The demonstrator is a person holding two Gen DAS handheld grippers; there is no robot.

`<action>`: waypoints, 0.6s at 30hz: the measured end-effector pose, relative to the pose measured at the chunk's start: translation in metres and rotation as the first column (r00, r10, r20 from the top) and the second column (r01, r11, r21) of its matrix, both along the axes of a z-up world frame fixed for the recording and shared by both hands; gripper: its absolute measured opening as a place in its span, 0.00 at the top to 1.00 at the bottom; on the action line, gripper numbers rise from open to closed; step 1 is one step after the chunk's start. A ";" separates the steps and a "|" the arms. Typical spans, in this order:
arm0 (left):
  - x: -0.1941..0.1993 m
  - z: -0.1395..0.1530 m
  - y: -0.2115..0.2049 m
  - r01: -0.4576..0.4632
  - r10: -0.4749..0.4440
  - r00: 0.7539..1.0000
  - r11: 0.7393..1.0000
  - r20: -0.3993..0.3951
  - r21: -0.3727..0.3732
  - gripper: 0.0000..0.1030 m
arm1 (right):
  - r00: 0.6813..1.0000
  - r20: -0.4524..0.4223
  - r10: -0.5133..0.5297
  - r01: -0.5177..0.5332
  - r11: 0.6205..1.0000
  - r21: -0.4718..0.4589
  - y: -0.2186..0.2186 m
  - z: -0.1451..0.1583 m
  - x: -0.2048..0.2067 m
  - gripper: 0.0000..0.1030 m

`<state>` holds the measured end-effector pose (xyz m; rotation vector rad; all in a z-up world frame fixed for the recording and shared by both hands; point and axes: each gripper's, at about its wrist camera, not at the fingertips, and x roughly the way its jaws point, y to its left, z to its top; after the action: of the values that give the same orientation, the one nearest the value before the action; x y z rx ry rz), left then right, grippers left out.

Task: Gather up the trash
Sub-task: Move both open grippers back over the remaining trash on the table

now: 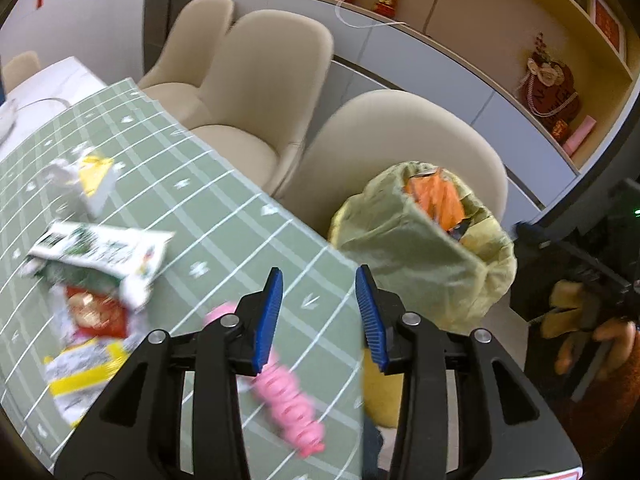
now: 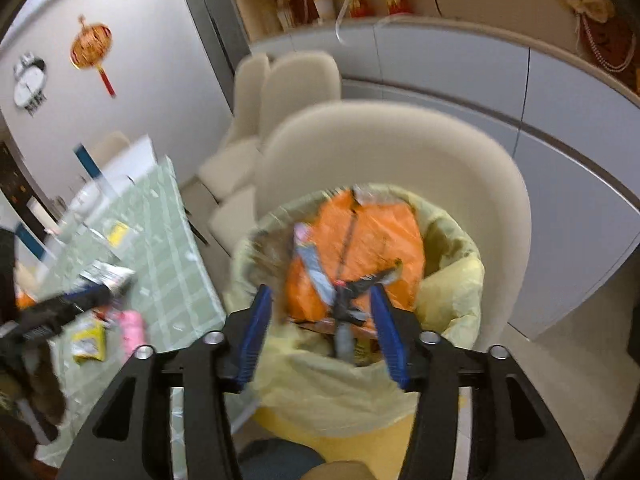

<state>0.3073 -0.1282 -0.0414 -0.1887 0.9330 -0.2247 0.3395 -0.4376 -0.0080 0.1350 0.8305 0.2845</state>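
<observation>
My right tool [image 2: 320, 332] gapes over the yellow-lined trash bin [image 2: 452, 280]; my left tool [image 1: 320, 316] hangs open above the worktop's [image 1: 224, 216] near edge. The pink ridged plastic wrapper [image 1: 288, 400] there looks light and crinkly; I'd pinch mid-body.

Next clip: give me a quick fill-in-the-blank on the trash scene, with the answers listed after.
1. The bin beside the table is lined with a pale ____ bag.
2. The biggest piece of trash in the bin is an ____ wrapper.
3. The right tongs hover over the bin with jaws ____.
4. On the green tablecloth, under the left tongs, lies a ____ ridged object.

Answers: yellow; orange; open; pink
</observation>
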 end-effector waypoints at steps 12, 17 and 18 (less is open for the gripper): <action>-0.098 -0.017 0.122 -0.290 0.294 0.955 0.953 -0.041 0.088 0.65 | 0.965 0.064 0.254 -0.256 0.967 0.019 0.102 0.011 -0.059 0.46; -0.135 -0.018 0.173 -0.393 0.399 0.916 0.913 -0.042 0.113 0.65 | 0.910 0.029 0.413 -0.414 0.910 0.024 0.163 -0.011 -0.081 0.46; -0.141 -0.019 0.181 -0.407 0.414 0.909 0.907 -0.044 0.113 0.65 | 0.899 0.017 0.438 -0.438 0.898 0.031 0.172 -0.016 -0.084 0.46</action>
<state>0.1665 0.0528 -0.0600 -0.2956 0.9470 0.2212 0.2559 -0.2656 -0.0240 -0.0255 0.8413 0.7252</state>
